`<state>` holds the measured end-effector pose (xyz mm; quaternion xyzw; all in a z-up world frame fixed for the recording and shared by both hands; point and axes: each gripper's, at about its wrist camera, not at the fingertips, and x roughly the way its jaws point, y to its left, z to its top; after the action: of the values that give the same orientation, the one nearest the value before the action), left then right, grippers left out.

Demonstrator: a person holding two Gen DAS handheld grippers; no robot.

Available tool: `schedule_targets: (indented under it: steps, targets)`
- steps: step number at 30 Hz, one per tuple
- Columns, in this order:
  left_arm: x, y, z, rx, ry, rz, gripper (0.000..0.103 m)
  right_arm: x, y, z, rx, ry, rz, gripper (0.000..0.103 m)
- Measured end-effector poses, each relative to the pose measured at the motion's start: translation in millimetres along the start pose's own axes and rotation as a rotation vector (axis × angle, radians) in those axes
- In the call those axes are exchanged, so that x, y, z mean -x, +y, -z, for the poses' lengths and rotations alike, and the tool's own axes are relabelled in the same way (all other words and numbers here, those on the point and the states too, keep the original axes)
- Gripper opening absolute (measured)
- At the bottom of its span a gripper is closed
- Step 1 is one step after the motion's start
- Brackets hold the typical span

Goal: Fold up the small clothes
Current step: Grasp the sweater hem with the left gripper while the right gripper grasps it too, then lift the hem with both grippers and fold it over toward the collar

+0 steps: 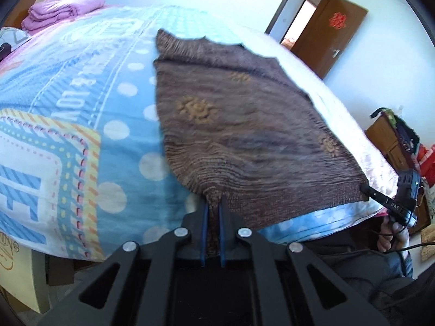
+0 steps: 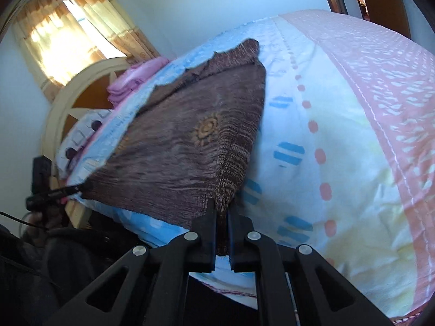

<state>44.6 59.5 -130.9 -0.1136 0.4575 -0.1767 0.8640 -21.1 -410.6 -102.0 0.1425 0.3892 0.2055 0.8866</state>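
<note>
Fingers of the left gripper point(image 1: 214, 206) are clamped on one near corner of the brown knitted garment point(image 1: 239, 125), a strip of the knit pinched between the blue pads. The right gripper point(image 2: 223, 212) is likewise clenched on the opposite near corner, cloth showing between its black fingers; in the left view it appears at the garment's far right hem point(image 1: 365, 188). The garment lies spread flat near the edge of the bed, on the patterned bedcover point(image 1: 81, 108), its hem towards the person and its far end pointing up the bed.

The step in hand is judged to be the first fold: carrying the hem forward over the body of the garment. To do it well, both corners should rise together and travel at the same pace, keeping the hem taut between them so that the knit does not sag or twist, and should be laid down square to the far edge before either grip is let go. The loose knit is likely to stretch if pulled hard.

Beyond the garment, a folded pink blanket point(image 1: 62, 11) rests at the head of the bed, well apart from the work. A curtained window point(image 2: 70, 35) and a brown door point(image 1: 331, 35) lie farther off. Nothing stands in the fold's path.
</note>
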Motion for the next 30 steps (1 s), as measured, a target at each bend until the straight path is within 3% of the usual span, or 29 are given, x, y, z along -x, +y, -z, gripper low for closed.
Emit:
schedule_targets:
  steps: [3, 5, 8, 11, 18, 23, 30]
  targets:
    - [16, -6, -5, -0.01, -0.062, 0.032, 0.007, 9, -2, -4, -0.027, -0.046, -0.059, 0.006]
    - [18, -6, -8, -0.019, -0.085, 0.032, 0.007, 7, -6, -4, -0.036, -0.044, -0.049, 0.006]
    - [4, 6, -5, 0.011, -0.053, 0.013, 0.007, -6, -20, 0, -0.079, -0.024, -0.006, 0.006]
    - [-5, 20, -4, 0.084, -0.026, 0.035, 0.007, -5, -23, 1, -0.106, -0.035, -0.056, 0.006]
    - [7, 10, -29, 0.06, -0.099, 0.065, 0.007, 18, 3, -36, -0.035, -0.141, -0.104, 0.006]
    - [15, 9, -59, 0.061, -0.17, 0.099, 0.007, 13, 4, -68, -0.081, -0.22, -0.115, 0.006]
    - [12, 12, -100, 0.065, -0.246, 0.103, 0.007, 5, 9, -105, -0.084, -0.247, -0.119, 0.006]
